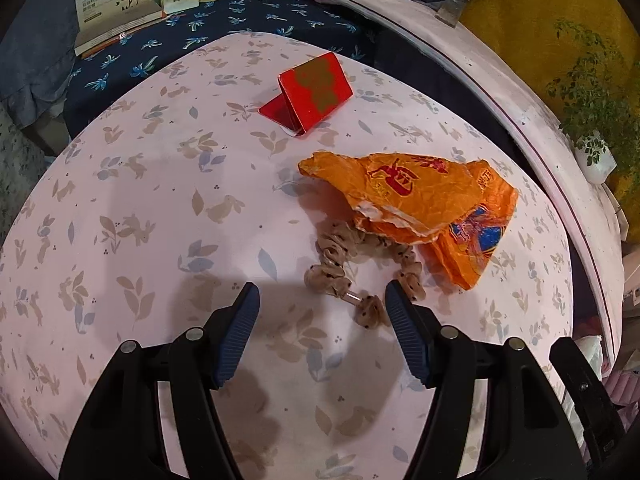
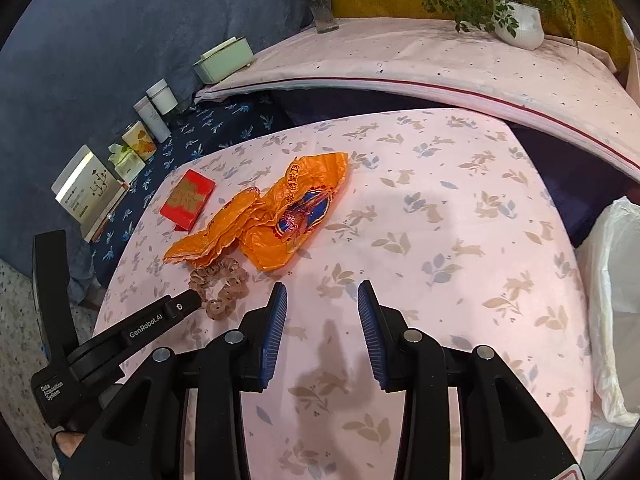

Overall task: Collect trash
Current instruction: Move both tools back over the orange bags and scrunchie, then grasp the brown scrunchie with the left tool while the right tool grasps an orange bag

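The left gripper (image 1: 320, 300) should settle lower over the crumpled orange wrapper (image 1: 416, 204), which lies mid-tabletop toward the far edge, clear of the beige scrunchie (image 1: 352, 272) touching its near side. It tilts steeply down, jaws open, empty. The right gripper (image 2: 322, 300) hangs beside it, parted, empty, with the white-lined bin (image 2: 616, 304) off the right edge.

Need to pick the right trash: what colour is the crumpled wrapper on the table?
Orange, with red and blue print, on the crumpled wrapper; clearest in the left wrist view.
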Available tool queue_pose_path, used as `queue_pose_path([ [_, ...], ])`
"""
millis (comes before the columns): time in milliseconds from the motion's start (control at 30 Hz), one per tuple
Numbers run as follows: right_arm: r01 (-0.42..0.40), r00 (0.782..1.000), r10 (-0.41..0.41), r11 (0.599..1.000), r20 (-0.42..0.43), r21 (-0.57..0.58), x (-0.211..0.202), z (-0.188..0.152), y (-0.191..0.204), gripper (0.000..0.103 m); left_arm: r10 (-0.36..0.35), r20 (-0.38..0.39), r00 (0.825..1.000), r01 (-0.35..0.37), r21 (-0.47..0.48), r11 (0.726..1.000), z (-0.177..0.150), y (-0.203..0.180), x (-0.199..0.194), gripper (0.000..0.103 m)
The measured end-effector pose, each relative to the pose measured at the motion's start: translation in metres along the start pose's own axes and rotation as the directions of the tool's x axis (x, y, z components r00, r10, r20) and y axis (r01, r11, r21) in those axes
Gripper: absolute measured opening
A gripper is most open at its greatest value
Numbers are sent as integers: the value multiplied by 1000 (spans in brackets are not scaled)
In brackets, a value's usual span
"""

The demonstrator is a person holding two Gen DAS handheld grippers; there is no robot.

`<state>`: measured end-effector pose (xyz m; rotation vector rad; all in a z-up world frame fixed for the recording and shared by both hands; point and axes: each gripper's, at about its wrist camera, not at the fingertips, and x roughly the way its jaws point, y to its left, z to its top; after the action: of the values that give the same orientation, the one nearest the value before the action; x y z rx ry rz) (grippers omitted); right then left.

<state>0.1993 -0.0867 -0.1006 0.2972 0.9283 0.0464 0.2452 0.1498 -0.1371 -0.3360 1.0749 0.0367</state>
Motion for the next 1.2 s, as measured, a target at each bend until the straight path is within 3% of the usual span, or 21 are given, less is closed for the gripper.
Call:
queue_pose_path([
  [400,13,996,-11,1000,-87,26,79,31,14,37,2,-4,1000,-1,44,999,18,-4,26,60],
  [600,25,993,-23,1000,-116,15,102,28,18,36,3,-3,1000,-3,82,997,18,-9,29,47],
  [667,42,994,-42,999,-104,-5,102,26,21,32,-4,-3,1000,5,92,996,16,-10,29,36],
  [733,46,993,-48,999,-108,-16,103,23,21,16,-14,-5,1000,14,102,995,14,-11,28,28],
  [833,39,994,-39,999,-106,-5,99,18,14,7,-24,-6,1000,25,116,993,9,-14,27,20],
  [967,29,994,-28,999,-106,13,89,8,6,4,-39,-13,999,40,133,990,0,-18,23,11],
  [1200,54,995,-53,998,-90,16,60,-12,-7,2,-83,-39,996,87,150,985,-21,-30,10,9],
])
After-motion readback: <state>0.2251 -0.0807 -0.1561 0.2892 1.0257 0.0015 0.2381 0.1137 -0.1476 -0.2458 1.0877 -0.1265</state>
